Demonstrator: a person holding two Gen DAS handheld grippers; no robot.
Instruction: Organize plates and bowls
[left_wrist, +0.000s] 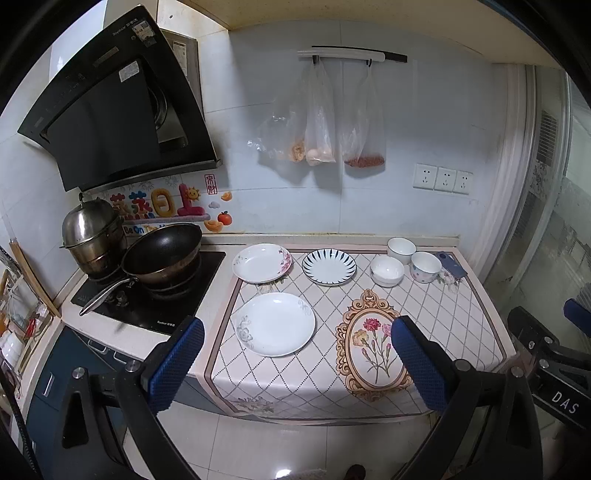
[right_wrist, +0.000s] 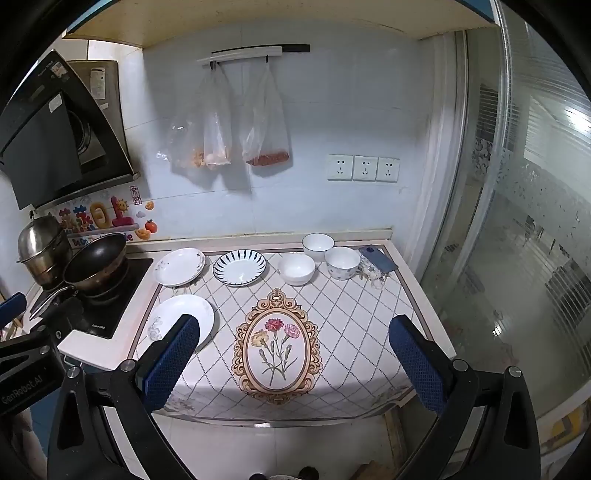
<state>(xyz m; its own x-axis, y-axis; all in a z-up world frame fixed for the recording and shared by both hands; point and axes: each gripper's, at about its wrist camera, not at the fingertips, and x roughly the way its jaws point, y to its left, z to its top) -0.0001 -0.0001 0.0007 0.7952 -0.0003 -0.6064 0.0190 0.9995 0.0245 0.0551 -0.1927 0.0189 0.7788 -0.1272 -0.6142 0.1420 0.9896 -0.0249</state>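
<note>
Three plates lie on the counter's patterned cloth (left_wrist: 424, 302): a white plate (left_wrist: 275, 324) at the near left, a floral plate (left_wrist: 262, 263) behind it, and a blue-striped plate (left_wrist: 328, 266) beside that. Three bowls stand at the back right: a white bowl (left_wrist: 386, 270), a second white bowl (left_wrist: 401, 250) and a dotted bowl (left_wrist: 426, 266). My left gripper (left_wrist: 295, 354) is open and empty, held off the counter's front edge. My right gripper (right_wrist: 293, 354) is open and empty, also in front of the counter. The same plates (right_wrist: 184, 317) (right_wrist: 180, 266) (right_wrist: 239, 267) and bowls (right_wrist: 296, 268) show in the right wrist view.
A stove (left_wrist: 147, 295) with a black wok (left_wrist: 162, 251) and a steel pot (left_wrist: 92, 232) stands left of the cloth. A phone (right_wrist: 378, 258) lies at the back right corner. Plastic bags (left_wrist: 321, 122) hang on the wall. A glass door (right_wrist: 517, 221) stands to the right.
</note>
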